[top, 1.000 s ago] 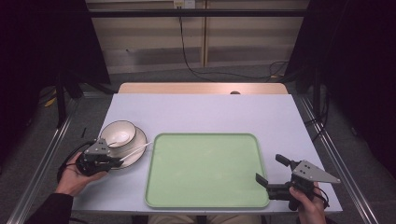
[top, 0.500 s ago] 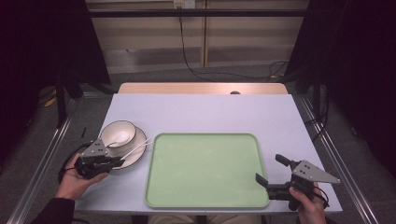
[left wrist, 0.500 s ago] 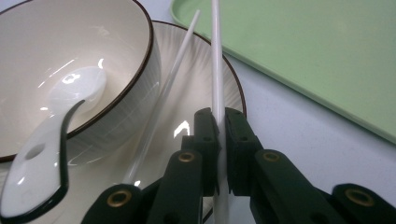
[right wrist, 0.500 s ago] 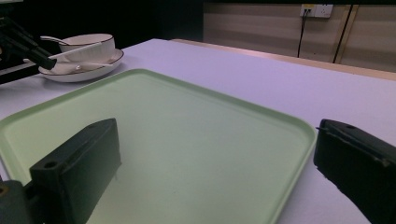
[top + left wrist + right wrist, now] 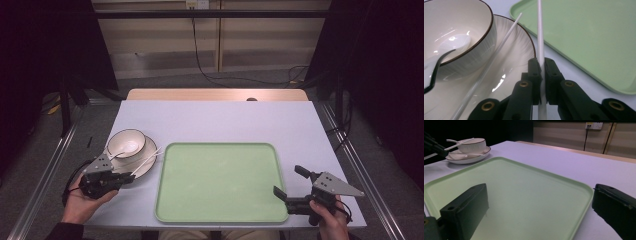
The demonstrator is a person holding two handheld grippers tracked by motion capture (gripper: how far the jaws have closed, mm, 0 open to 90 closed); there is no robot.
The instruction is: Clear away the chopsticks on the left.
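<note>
1 chopstick is clamped in the left gripper, over the plate edge. A 2nd chopstick lies against the bowl; spoon inside. Tray just beside. Right gripper is held with jaws apart, nothing between them.

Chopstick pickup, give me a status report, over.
Left gripper shut on one white chopstick. Second chopstick lies across the plate, against the bowl. Right gripper open, idle by green tray. Nothing in the way.
</note>
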